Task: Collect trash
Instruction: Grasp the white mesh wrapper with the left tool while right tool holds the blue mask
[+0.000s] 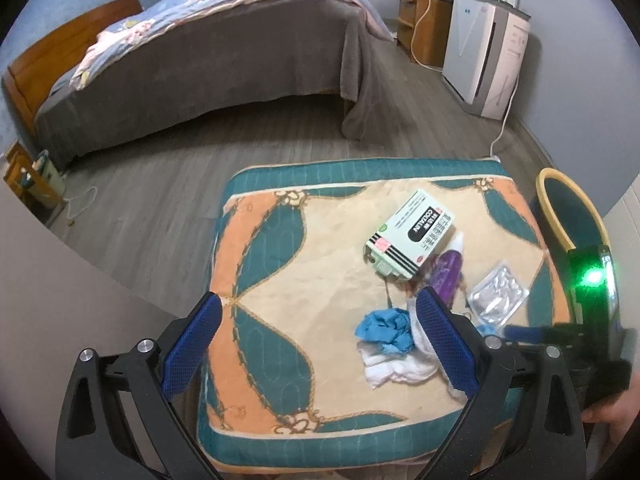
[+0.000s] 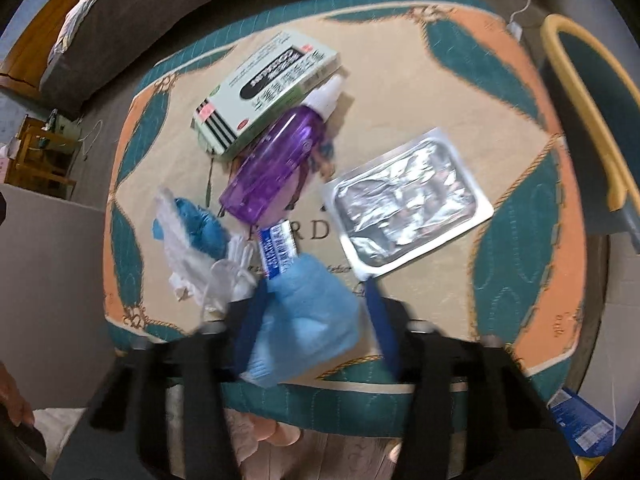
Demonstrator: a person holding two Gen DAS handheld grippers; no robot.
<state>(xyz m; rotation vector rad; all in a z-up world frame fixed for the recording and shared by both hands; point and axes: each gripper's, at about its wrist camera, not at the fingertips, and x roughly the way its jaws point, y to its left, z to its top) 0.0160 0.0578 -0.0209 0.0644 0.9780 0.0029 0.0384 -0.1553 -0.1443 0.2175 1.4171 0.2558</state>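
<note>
Trash lies on a patterned cushion (image 1: pixel 280 264): a green-white box (image 1: pixel 412 232), a purple bottle (image 1: pixel 448 272), a foil blister pack (image 1: pixel 498 296), and crumpled blue and white tissue (image 1: pixel 394 344). My left gripper (image 1: pixel 316 344) is open and empty above the cushion's near left part, left of the tissue. In the right wrist view my right gripper (image 2: pixel 316 300) is shut on a light blue packet (image 2: pixel 304 312) above the cushion's (image 2: pixel 520 128) near edge. The box (image 2: pixel 268 88), bottle (image 2: pixel 276 164), foil pack (image 2: pixel 408 200) and tissue (image 2: pixel 192 240) lie just beyond it.
A bin with a yellow rim (image 1: pixel 568 208) stands right of the cushion, also in the right wrist view (image 2: pixel 588 100). A bed (image 1: pixel 208 60), an air purifier (image 1: pixel 484 52), a wooden cabinet (image 1: pixel 424 24) and floor cables lie beyond.
</note>
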